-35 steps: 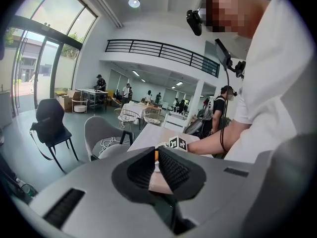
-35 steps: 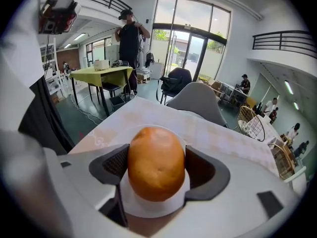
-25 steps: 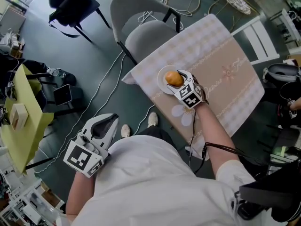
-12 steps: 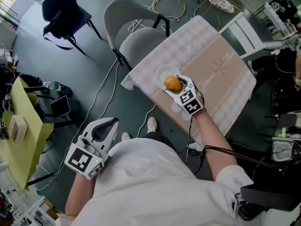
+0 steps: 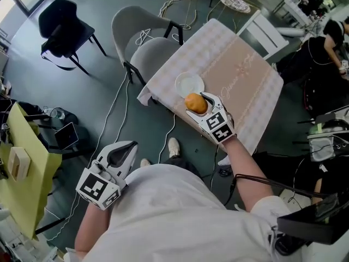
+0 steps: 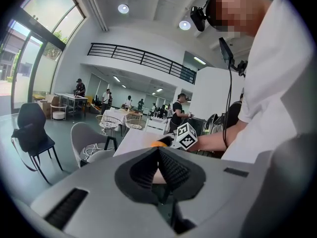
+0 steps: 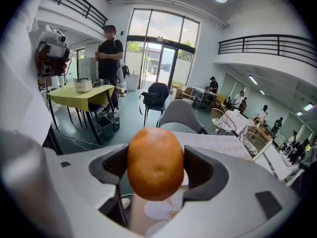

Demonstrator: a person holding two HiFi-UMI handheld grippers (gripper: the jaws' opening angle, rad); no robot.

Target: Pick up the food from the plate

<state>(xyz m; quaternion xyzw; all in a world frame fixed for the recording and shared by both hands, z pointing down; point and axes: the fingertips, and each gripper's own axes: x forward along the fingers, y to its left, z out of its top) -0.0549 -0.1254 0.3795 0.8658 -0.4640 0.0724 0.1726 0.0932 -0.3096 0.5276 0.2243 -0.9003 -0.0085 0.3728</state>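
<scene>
Two grippers in view, only one busy. R gripper is clenched on the food, a round orange piece, prob. a fruit or a bun, can't say which. From the right gripper view I see both pads pressed to its sides, and it sticks up well above the jaw tops. From the head view the food sits off the plate, just beside it on the side nearer me, over the near edge of the table w/ the pale checked and beige cloth. Plate is white and bare. L gripper hangs low at my left side, well apart from the table, over the dark floor; in the left gripper view its ribbed pads meet w/ nothing between them. Grey chair stands at the table's far-left side, black chair further off, and a yellow table is at the far left.
</scene>
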